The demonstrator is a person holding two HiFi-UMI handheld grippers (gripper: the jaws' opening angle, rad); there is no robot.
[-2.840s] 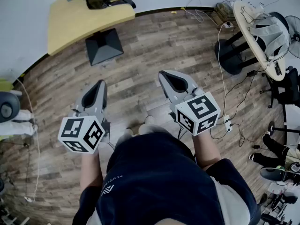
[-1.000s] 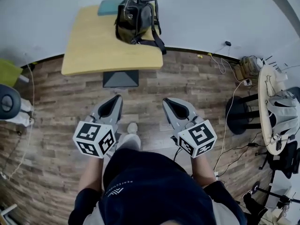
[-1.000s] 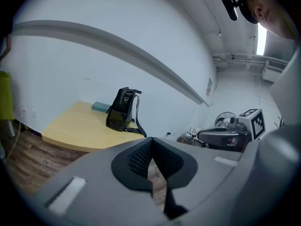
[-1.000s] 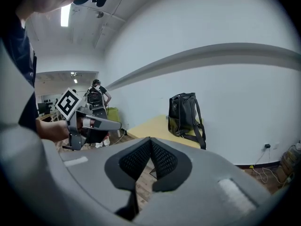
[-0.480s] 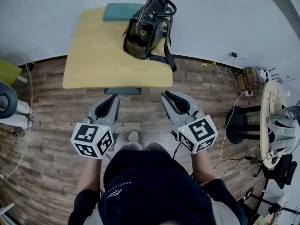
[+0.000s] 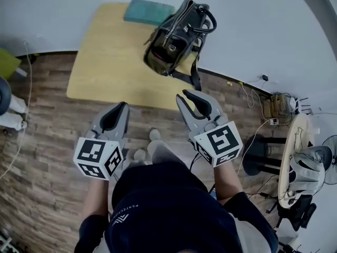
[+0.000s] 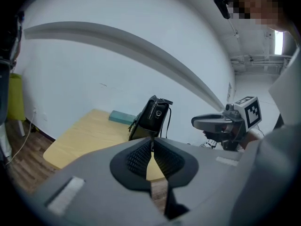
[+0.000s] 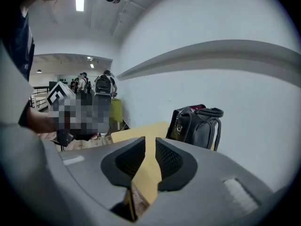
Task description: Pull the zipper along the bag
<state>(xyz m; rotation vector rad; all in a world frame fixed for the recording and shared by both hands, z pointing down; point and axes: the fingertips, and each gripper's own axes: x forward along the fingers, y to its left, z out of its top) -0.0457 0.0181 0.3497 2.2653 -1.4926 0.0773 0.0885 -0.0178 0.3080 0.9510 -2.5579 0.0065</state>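
Observation:
A dark olive handbag (image 6: pixel 176 38) with black handles and a hanging strap stands at the far right edge of a yellow table (image 6: pixel 105 62), against the white wall. Both grippers hover over the wooden floor at the table's near edge, well short of the bag. My left gripper (image 6: pixel 124 105) has just been opening; its tips stand a hair apart, with nothing between them. My right gripper (image 6: pixel 184 94) has also been opening and shows a clear empty gap. The left gripper view looks past the left gripper (image 7: pixel 151 142) at the bag (image 7: pixel 153 119). Beyond the right gripper (image 8: pixel 150 142) the bag (image 8: pixel 197 126) sits right of centre.
A teal pad (image 6: pixel 149 11) lies on the table behind the bag. Cables and a power strip (image 6: pixel 268 107) trail over the floor at the right, near a round white table (image 6: pixel 295 157) and a black stool base (image 6: pixel 258 154). People stand far off in the right gripper view.
Both grippers have moved forward toward the table, and the bag now lies closer and further right in the head view. The right jaws have parted visibly.

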